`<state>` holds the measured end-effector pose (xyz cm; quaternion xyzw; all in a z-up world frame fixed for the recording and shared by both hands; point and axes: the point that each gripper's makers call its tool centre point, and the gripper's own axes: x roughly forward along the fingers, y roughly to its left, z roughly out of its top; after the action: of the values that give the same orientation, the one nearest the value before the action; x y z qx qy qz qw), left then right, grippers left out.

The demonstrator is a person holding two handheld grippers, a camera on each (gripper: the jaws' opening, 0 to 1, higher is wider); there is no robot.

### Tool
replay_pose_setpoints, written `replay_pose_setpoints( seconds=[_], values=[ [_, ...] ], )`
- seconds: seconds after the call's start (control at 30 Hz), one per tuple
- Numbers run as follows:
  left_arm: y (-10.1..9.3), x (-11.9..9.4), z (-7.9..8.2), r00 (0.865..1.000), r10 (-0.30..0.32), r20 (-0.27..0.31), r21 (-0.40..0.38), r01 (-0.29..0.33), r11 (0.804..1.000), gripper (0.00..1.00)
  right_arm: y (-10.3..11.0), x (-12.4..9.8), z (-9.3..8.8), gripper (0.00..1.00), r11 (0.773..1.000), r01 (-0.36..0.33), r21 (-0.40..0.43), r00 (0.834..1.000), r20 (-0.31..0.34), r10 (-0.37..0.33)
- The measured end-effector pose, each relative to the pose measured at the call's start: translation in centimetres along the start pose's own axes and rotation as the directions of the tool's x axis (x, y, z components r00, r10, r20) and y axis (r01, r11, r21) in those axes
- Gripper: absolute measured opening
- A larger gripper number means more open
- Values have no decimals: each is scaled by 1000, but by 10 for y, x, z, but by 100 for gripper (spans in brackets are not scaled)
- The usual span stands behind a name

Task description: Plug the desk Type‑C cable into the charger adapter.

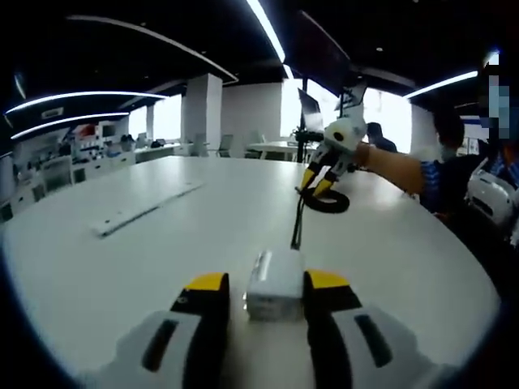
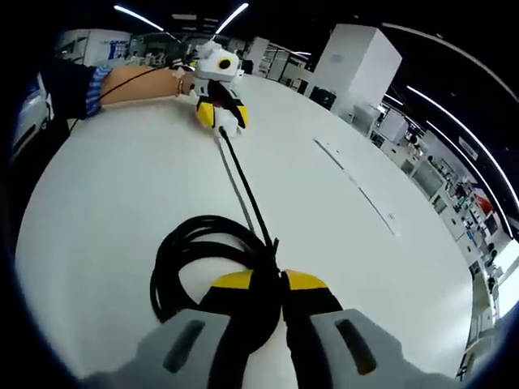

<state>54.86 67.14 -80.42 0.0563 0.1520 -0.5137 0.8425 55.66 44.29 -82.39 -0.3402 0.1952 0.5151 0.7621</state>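
Two grips set: charger adapter (image 1: pixel 276 285) clamped in left gripper (image 1: pixel 268 293) for bracing, Type-C cable (image 2: pixel 243 190) pinched by right gripper (image 2: pixel 270 293), stretched taut ahead.

Open-plan office or lab: large white table (image 1: pixel 162 235), white pillar (image 1: pixel 203 109) beyond it, workbenches (image 1: pixel 73 158) alongside, strip ceiling lights (image 1: pixel 268 28) overhead.

The white charger adapter (image 1: pixel 276 284) sits between the left tool's (image 1: pixel 268 296) yellow-tipped jaws, resting on the white worktop (image 1: pixel 146 267). The black Type-C cable (image 2: pixel 243 190) runs taut from the adapter's far end to the right tool (image 2: pixel 268 296), whose jaws pinch it beside its loose coil (image 2: pixel 190 259).
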Motion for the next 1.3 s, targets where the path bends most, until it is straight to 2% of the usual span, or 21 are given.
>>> replay_pose_setpoints(
  seconds=[0.07,0.17,0.3,0.4,0.5,0.57,0.67,0.7,0.73,0.77,0.8,0.9,0.93,0.97,1.0,1.07,1.13,1.17,1.2,1.27,1.3],
  values=[
    [0,-4,3,1000,13,0,10,-13,1000,36,0,-1,0,15,1000,11,-2,1000,0,-11],
    [-1,-17,17,998,30,46,26,-31,999,36,1,-7,2,16,1000,28,0,999,20,-28],
    [0,-35,41,991,74,107,46,-80,996,37,-2,-19,26,16,998,54,45,989,138,-59],
    [-5,-47,61,983,95,156,96,-111,989,39,-6,-28,45,16,993,94,71,974,202,-106],
    [-16,-59,81,974,110,198,137,-139,981,39,-5,-36,62,16,989,101,108,962,245,-125],
    [-23,-66,90,970,123,207,159,-158,975,39,-5,-41,69,16,985,125,119,954,258,-152],
    [-27,-79,101,958,190,215,208,-235,949,38,-3,-50,82,17,979,144,143,938,297,-181],
    [-26,-83,98,957,224,183,233,-264,936,38,-3,-57,89,18,971,160,177,924,319,-211],
    [-28,-87,96,956,251,151,253,-283,925,38,-4,-60,91,18,967,171,190,920,321,-226],
    [-30,-91,97,950,271,153,259,-303,917,38,-3,-64,93,18,960,186,209,915,320,-247],
    [-35,-95,100,947,278,164,243,-312,919,39,-2,-70,95,18,948,206,242,909,312,-277],
    [-47,-111,108,924,314,220,153,-351,924,38,5,-86,105,17,928,254,273,880,332,-339],
    [-50,-115,110,918,319,235,143,-357,923,38,9,-92,109,17,925,257,278,872,345,-346],
    [-54,-121,113,907,334,258,131,-375,918,38,13,-99,113,17,919,267,290,858,363,-364],
    [-57,-131,116,886,366,285,118,-412,904,38,18,-106,117,17,916,278,288,846,377,-376],
    [-65,-144,119,856,409,315,127,-465,876,37,29,-117,118,17,907,307,290,834,377,-403],
    [-80,-154,121,838,417,351,134,-486,864,36,30,-129,113,17,874,390,288,809,345,-475],
    [-87,-159,122,828,420,371,126,-492,861,36,31,-135,112,17,857,430,285,786,349,-510],
    [-94,-164,122,821,421,387,121,-498,859,36,35,-138,111,17,847,450,281,773,352,-528],
    [-104,-172,123,803,432,411,118,-517,848,36,42,-142,110,17,841,452,297,761,364,-537],
    [-108,-177,123,788,444,426,117,-534,837,36,46,-144,111,17,839,447,309,748,385,-540]
  ],
)
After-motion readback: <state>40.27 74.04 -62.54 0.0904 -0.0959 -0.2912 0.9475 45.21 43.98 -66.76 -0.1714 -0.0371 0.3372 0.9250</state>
